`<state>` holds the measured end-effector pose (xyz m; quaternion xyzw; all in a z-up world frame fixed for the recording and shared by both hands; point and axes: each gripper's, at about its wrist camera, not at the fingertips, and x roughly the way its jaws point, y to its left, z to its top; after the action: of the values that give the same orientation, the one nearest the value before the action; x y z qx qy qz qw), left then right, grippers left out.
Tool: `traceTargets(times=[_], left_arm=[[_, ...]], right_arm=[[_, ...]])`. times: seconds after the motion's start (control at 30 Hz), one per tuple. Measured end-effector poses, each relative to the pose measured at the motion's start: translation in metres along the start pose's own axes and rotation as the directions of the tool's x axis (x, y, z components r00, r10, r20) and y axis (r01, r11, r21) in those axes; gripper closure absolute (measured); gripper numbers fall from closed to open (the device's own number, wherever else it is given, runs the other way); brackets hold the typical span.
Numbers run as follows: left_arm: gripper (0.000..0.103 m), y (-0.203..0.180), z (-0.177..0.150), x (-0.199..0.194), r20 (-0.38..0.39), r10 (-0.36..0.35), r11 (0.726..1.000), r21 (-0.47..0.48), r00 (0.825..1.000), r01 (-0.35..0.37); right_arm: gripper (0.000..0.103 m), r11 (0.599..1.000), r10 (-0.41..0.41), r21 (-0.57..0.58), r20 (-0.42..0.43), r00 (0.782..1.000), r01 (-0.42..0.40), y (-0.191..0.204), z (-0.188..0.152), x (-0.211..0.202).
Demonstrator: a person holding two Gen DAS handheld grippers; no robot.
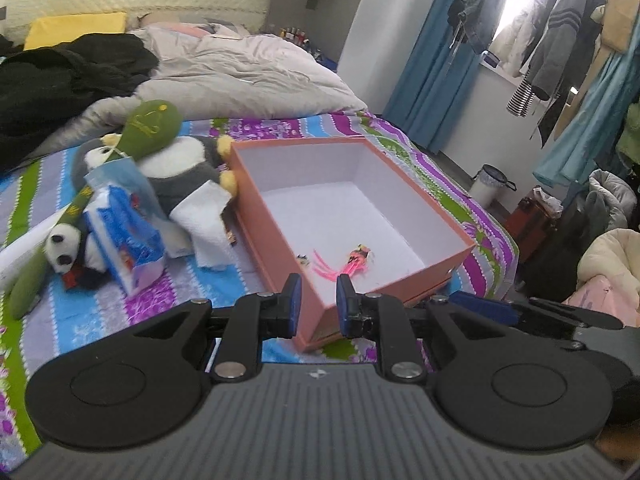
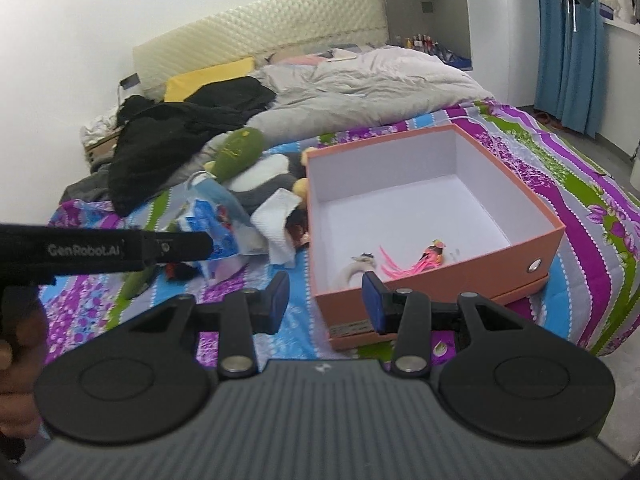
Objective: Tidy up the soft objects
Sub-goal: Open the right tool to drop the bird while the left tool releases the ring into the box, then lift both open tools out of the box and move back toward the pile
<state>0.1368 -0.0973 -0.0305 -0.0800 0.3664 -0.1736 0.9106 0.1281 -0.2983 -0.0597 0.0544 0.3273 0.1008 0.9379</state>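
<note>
An orange box (image 1: pixel 276 204) with a white inside lies open on the striped bedspread. It holds a small pink-tasselled toy (image 1: pixel 354 262) and a tiny trinket (image 1: pixel 303 260). Left of the box is a heap: a grey-and-white penguin plush (image 1: pixel 188 160), a green plush (image 1: pixel 152 124), a panda plush (image 1: pixel 60 248), a blue tissue pack (image 1: pixel 128 232) and a white cloth (image 1: pixel 204 216). My left gripper (image 1: pixel 319 300) hovers over the box's near corner, narrowly open and holding nothing. My right gripper (image 2: pixel 326 300) is open wider before the box (image 2: pixel 440 280), also holding nothing.
A crumpled grey duvet (image 1: pixel 256 68), black clothes (image 1: pixel 68 76) and a yellow pillow (image 1: pixel 76 28) fill the far bed. Blue curtains (image 1: pixel 436 64), hanging coats (image 1: pixel 560 40) and a white bin (image 1: pixel 488 188) stand to the right. A hand (image 2: pixel 16 356) grips the left tool's handle.
</note>
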Motion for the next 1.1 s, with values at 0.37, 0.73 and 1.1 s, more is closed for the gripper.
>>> traceTargets(times=[0.37,0.73,1.1], left_arm=[[0.081,0.017,-0.038,-0.044,0.011,0.037,0.999,-0.016,0.999,-0.037],[0.081,0.037,-0.070,-0.074,-0.004,0.068,0.994,-0.084,0.998,-0.068],[0.061,0.068,-0.098,-0.095,-0.003,0.149,0.980,-0.135,0.989,-0.148]], right_arm=[[0.059,0.998,0.049,-0.040,-0.004,0.999,-0.049,0.031,-0.022,-0.020],[0.059,0.993,0.111,-0.038,-0.018,0.994,-0.112,0.058,-0.041,-0.025],[0.059,0.986,0.149,-0.065,-0.058,0.987,-0.153,0.082,-0.059,-0.019]])
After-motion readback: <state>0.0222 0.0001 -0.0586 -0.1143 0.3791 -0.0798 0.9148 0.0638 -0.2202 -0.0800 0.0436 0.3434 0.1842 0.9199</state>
